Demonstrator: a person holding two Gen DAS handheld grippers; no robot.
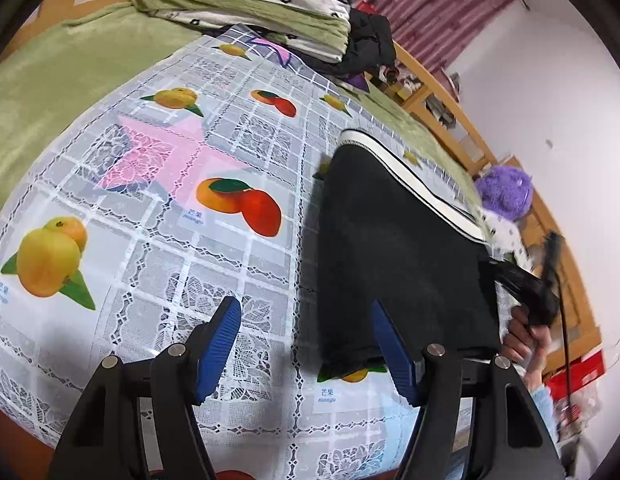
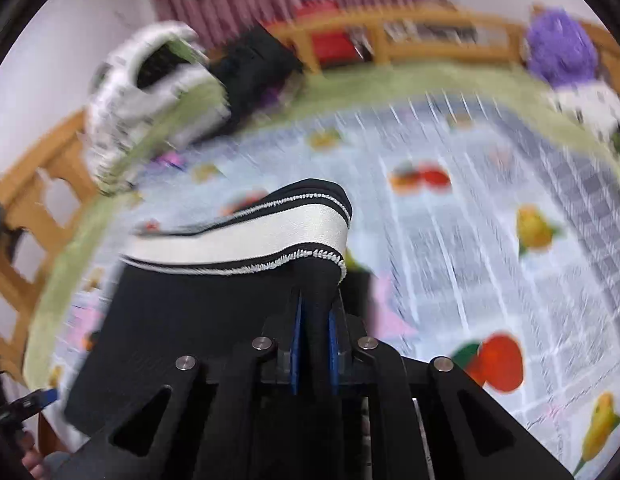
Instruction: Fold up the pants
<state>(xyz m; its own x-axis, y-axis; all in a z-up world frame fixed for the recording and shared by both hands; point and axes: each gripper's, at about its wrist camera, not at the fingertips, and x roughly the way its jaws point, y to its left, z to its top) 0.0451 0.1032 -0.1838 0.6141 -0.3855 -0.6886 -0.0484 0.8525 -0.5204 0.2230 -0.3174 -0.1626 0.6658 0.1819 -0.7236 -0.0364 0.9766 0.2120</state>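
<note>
The black pants (image 1: 393,248) with a white side stripe (image 1: 421,188) lie folded on the fruit-print cloth (image 1: 150,200), right of centre in the left wrist view. My left gripper (image 1: 304,312) is open above the cloth at the pants' near left edge, with nothing between its blue pads (image 1: 220,344). In the right wrist view my right gripper (image 2: 315,302) is shut on a raised bunch of the black pants (image 2: 190,320), just below the white stripe (image 2: 250,236). A hand (image 1: 525,332) holds that gripper at the pants' right edge.
A stack of folded bedding (image 1: 250,4) and a dark garment (image 1: 369,44) sit at the far end of the bed. A purple plush (image 1: 505,192) lies by the wooden bed rail (image 1: 449,92). Green blanket (image 1: 70,80) surrounds the cloth.
</note>
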